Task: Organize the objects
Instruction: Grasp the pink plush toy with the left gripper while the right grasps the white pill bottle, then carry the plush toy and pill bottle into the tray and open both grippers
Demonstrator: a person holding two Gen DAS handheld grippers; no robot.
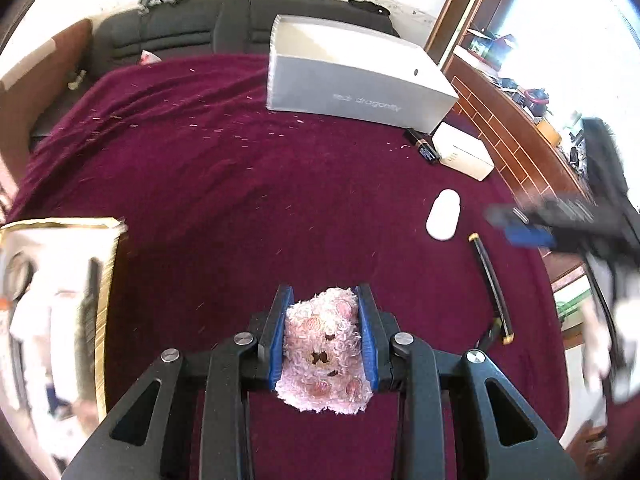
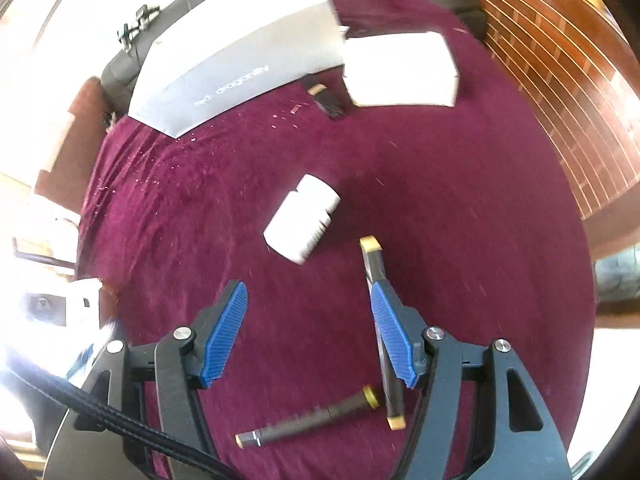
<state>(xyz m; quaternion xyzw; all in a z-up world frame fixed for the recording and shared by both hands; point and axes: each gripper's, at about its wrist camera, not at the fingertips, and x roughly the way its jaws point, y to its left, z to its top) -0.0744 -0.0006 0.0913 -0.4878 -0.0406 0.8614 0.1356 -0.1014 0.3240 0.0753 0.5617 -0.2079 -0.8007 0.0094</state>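
Plush toy (image 1: 325,350): pink, shaggy, darker pink spots, brown face marks, clamped between left gripper (image 1: 324,340) pads above maroon cloth (image 1: 208,184), near edge. Right gripper (image 2: 308,332) spread wide, empty, over sheath (image 2: 380,320).

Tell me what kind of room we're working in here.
Probably a living room or bedroom at home: a maroon blanket covers a soft surface, a dark cushioned sofa back runs behind it, and a cluttered wooden shelf stands by a bright window.

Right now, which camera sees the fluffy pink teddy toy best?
The left wrist view: the fluffy pink teddy toy sits close up, squeezed between the left gripper and its blue pads. The right wrist view does not show it.
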